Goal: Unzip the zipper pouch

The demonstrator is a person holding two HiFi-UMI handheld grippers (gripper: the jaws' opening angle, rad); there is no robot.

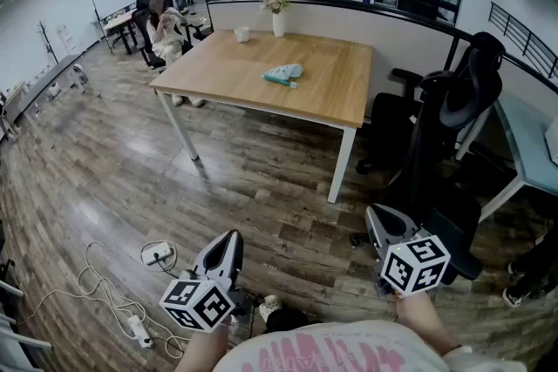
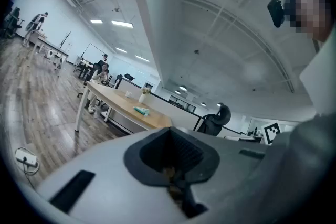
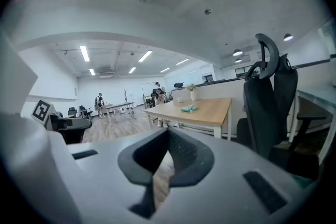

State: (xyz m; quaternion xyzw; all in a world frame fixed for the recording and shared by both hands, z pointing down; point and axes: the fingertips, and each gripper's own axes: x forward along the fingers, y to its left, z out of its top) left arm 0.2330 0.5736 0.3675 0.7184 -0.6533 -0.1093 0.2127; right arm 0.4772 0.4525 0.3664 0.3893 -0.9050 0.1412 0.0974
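Left gripper point(image 1: 231, 238): held low by the person's body over the wood floor, jaws clenched together with nothing between them.
Right gripper point(image 1: 377, 218): also low and close in, beside the black office chair point(image 1: 453, 122), jaws pressed closed and empty in its own view.
Zipper pouch point(image 1: 283, 75): a small teal bundle lying near the middle of the wooden table point(image 1: 336, 96), well apart from both grippers (too small from here to make out the zip or its pull).
Also on the table: a vase of flowers point(image 1: 277, 11) and a white cup point(image 1: 242, 34) at the far edge, clear of the pouch.
Step in hand: as I judge it, the approach; nothing of the unzipping is done.
Doing it well: I would walk up to the table's near edge, release both jaws on the way, and find the pull tab before committing. One gripper should pin the fabric at the zip's closed end and the other pinch the tab and draw it along the teeth.
Risk: a loose pouch may slide or bunch if pulled unanchored.
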